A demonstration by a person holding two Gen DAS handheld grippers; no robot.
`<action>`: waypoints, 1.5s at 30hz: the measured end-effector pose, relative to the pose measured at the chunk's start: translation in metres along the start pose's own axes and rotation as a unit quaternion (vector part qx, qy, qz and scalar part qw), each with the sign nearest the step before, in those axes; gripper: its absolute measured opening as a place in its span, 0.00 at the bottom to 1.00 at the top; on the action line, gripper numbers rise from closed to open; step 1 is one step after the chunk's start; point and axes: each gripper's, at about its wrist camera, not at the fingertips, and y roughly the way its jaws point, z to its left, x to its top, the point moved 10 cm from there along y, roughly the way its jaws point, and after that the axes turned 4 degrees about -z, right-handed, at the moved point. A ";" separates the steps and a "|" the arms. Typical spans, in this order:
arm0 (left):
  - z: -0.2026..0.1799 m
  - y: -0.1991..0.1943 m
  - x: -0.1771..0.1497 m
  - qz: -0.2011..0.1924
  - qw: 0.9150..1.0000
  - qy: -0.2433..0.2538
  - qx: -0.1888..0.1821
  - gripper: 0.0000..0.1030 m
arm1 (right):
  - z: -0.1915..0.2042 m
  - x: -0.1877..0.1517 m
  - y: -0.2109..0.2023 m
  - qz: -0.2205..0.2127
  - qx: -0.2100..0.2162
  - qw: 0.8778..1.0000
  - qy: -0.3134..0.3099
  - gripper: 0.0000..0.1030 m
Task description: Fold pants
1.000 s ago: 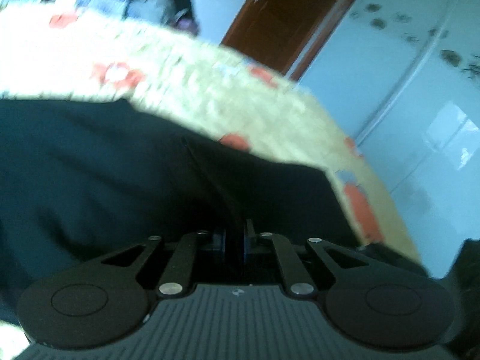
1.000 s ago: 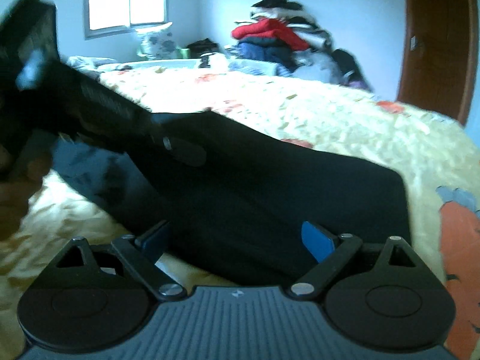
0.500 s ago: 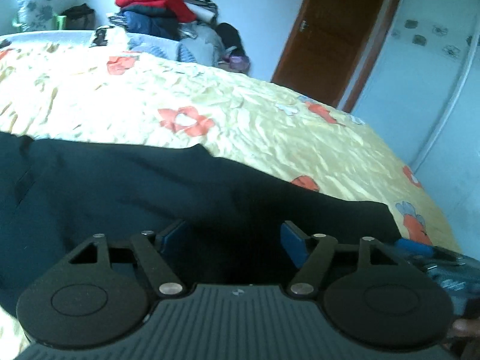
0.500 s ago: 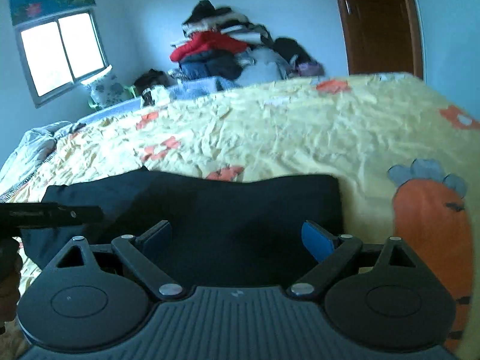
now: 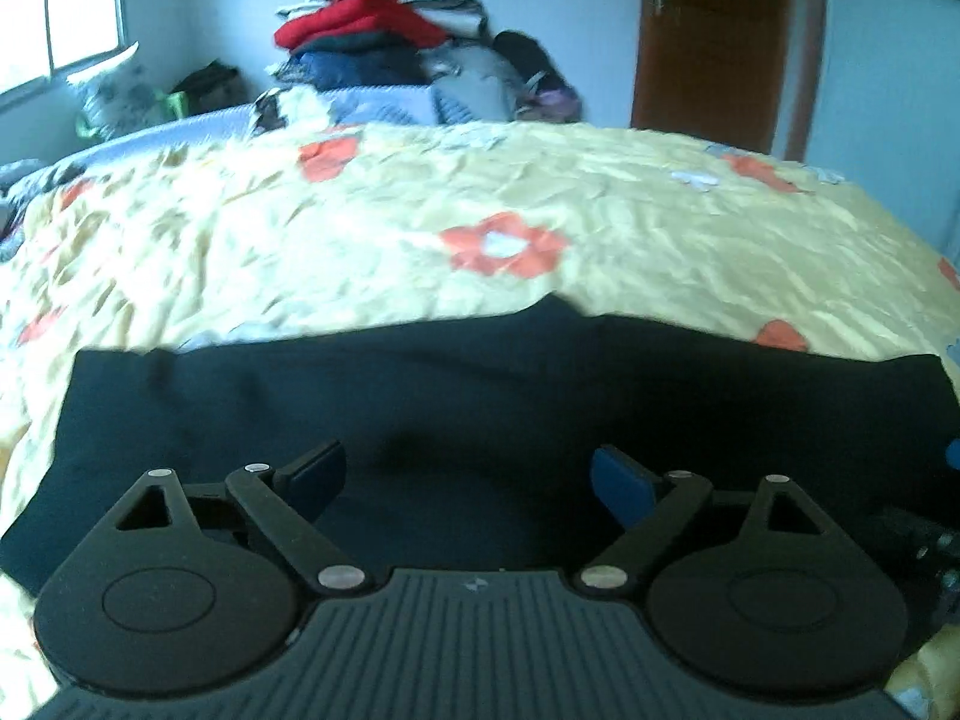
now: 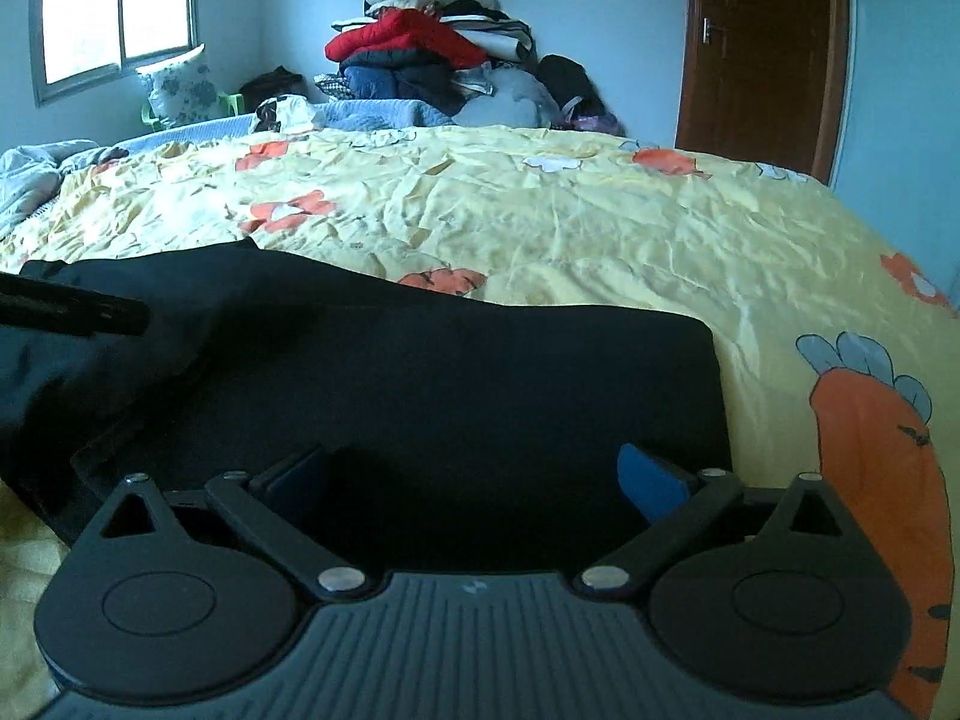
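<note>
Dark navy pants (image 5: 480,396) lie folded flat as a long band across the near side of the bed. They also show in the right wrist view (image 6: 456,384), with their right end squared off. My left gripper (image 5: 468,477) is open and empty, low over the pants' near edge. My right gripper (image 6: 474,477) is open and empty, over the pants' right part. The left gripper's black body (image 6: 72,309) pokes in at the left of the right wrist view. Part of the right gripper (image 5: 924,540) shows at the right edge of the left wrist view.
The bed has a crumpled yellow sheet with orange flowers (image 5: 504,246) and a carrot print (image 6: 876,480). A pile of clothes (image 6: 420,60) stands behind the bed. A brown door (image 6: 762,48) is at the back right and a window (image 6: 114,6) at the back left.
My left gripper was shut on the pants one second ago and has opened and let go. Both grippers have drawn back and levelled; the pants now lie flat.
</note>
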 end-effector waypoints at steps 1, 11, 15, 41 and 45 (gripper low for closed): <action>0.005 -0.002 -0.002 0.001 1.000 0.001 0.003 0.88 | 0.002 0.002 -0.003 -0.003 -0.004 1.000 -0.001 1.00; 0.009 -0.013 -0.023 -0.002 0.999 0.034 0.007 0.96 | 0.079 0.000 -0.005 -0.010 0.051 0.994 -0.100 1.00; 0.016 -0.012 -0.030 -0.005 0.999 0.034 0.005 1.00 | 0.072 -0.003 -0.002 0.002 0.064 0.996 -0.062 1.00; 0.019 -0.016 -0.039 -0.047 0.999 0.022 0.007 1.00 | 0.093 -0.002 0.003 -0.003 0.048 0.998 -0.051 1.00; 0.020 -0.016 -0.040 -0.047 0.999 0.018 0.003 1.00 | 0.093 -0.002 0.004 -0.003 0.046 0.998 -0.049 1.00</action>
